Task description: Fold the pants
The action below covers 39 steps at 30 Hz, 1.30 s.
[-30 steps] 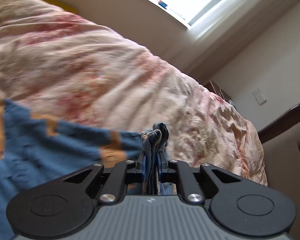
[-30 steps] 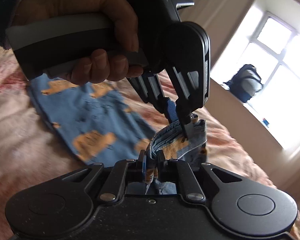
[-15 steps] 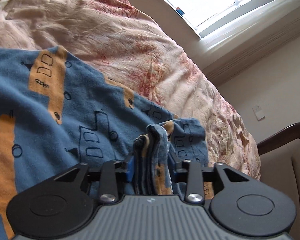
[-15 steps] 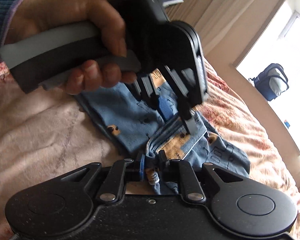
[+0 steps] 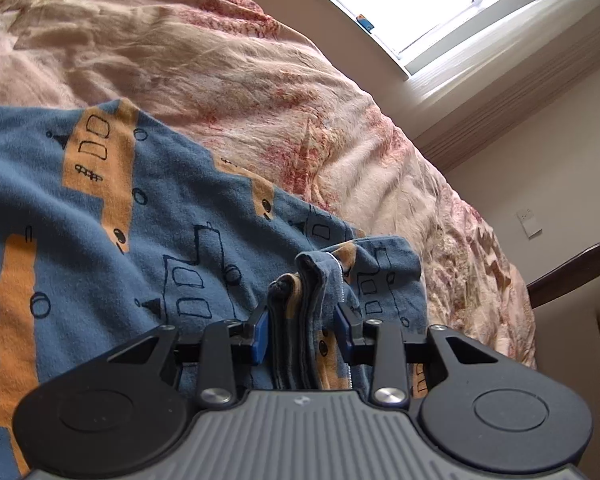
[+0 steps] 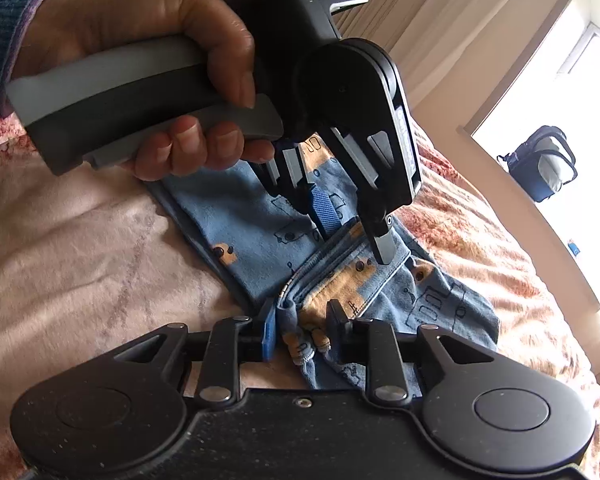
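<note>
Now we have the soft blue cotton pants with orange bus shapes lying on the crumpled pink flowery bed cover, and one end of them is laid back over the rest, so we think one fold is down. Our left gripper has its jaws a little way apart and closing, with a bunched edge of the pants between the blue pads, and we see gaps beside the cloth, so it is not pinched. Our right gripper has its jaws opening, and the other bunched corner sits loose between them, touching neither pad as far as we can tell. In the right view, the person's left hand holds the left gripper over the same folded edge. What is left, we think, is to pull both grippers away, smooth the lumpy corners, and maybe fold the pants once more.
</note>
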Motion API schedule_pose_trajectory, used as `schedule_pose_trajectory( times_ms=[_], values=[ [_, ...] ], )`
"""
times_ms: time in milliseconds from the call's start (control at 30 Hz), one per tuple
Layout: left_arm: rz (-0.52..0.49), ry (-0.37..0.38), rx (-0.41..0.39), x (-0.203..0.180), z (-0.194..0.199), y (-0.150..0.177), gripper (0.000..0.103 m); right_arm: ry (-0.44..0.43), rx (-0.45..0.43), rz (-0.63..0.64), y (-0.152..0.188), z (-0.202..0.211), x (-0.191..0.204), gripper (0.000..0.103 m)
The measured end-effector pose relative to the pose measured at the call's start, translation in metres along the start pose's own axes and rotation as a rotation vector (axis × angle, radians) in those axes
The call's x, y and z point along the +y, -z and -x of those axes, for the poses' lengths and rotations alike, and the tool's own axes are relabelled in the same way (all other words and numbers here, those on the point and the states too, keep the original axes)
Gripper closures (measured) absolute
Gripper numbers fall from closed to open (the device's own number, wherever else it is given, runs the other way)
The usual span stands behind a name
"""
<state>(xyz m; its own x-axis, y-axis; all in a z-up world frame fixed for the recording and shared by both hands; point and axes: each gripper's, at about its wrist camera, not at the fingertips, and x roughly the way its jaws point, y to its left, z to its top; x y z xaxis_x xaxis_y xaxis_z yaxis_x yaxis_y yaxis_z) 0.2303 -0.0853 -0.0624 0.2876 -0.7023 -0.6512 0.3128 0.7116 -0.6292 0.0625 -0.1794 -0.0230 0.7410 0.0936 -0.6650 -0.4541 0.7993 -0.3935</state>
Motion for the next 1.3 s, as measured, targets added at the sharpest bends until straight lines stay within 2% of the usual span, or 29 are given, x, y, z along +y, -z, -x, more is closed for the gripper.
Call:
schedule_pose_trajectory(
  times_ms=[233, 300, 333, 433, 667, 733, 800, 933, 1033, 1100, 1167, 1200, 1267, 1300],
  values=[
    [-0.058, -0.045, -0.017, -0.007, 0.001, 0.003, 0.076, -0.016, 0.004, -0.028, 0.001, -0.006, -0.009, 0.077],
    [-0.06, -0.047, -0.026, -0.008, 0.003, 0.002, 0.086, -0.015, 0.001, -0.035, 0.001, -0.006, -0.009, 0.084],
    [-0.058, -0.041, -0.032, -0.008, 0.004, 0.003, 0.088, -0.016, -0.001, -0.038, 0.001, -0.006, -0.01, 0.089],
    [-0.076, -0.04, -0.053, -0.014, 0.007, 0.003, 0.09, -0.012, -0.018, -0.057, 0.0, -0.003, -0.012, 0.09],
    [-0.13, -0.056, -0.063, -0.024, 0.01, 0.0, 0.091, -0.002, -0.035, -0.07, 0.0, -0.002, -0.008, 0.09],
    [-0.12, -0.062, -0.044, -0.019, 0.006, 0.0, 0.091, -0.022, -0.036, -0.079, 0.001, -0.002, -0.009, 0.083],
    [-0.096, -0.052, -0.032, -0.012, 0.004, -0.001, 0.087, -0.044, -0.053, -0.097, 0.0, 0.002, -0.013, 0.079],
    [-0.043, -0.027, -0.02, -0.003, 0.003, -0.004, 0.085, -0.01, -0.071, -0.121, 0.0, 0.01, -0.023, 0.072],
    [-0.044, -0.033, -0.022, -0.003, 0.003, -0.003, 0.079, 0.003, -0.06, -0.149, 0.002, 0.011, -0.031, 0.071],
    [-0.042, -0.037, -0.024, -0.004, 0.004, -0.004, 0.072, -0.031, -0.081, -0.164, 0.004, 0.014, -0.034, 0.071],
    [-0.03, -0.03, -0.028, -0.003, 0.006, -0.005, 0.062, -0.112, -0.128, -0.169, 0.004, 0.02, -0.037, 0.062],
    [-0.026, -0.028, -0.033, -0.003, 0.007, -0.006, 0.059, -0.113, -0.142, -0.167, 0.003, 0.023, -0.036, 0.052],
    [-0.028, -0.033, -0.037, -0.002, 0.008, -0.007, 0.059, -0.074, -0.141, -0.147, 0.002, 0.023, -0.033, 0.052],
    [-0.029, -0.036, -0.037, -0.002, 0.008, -0.007, 0.059, -0.052, -0.125, -0.14, 0.002, 0.021, -0.032, 0.055]
  ],
)
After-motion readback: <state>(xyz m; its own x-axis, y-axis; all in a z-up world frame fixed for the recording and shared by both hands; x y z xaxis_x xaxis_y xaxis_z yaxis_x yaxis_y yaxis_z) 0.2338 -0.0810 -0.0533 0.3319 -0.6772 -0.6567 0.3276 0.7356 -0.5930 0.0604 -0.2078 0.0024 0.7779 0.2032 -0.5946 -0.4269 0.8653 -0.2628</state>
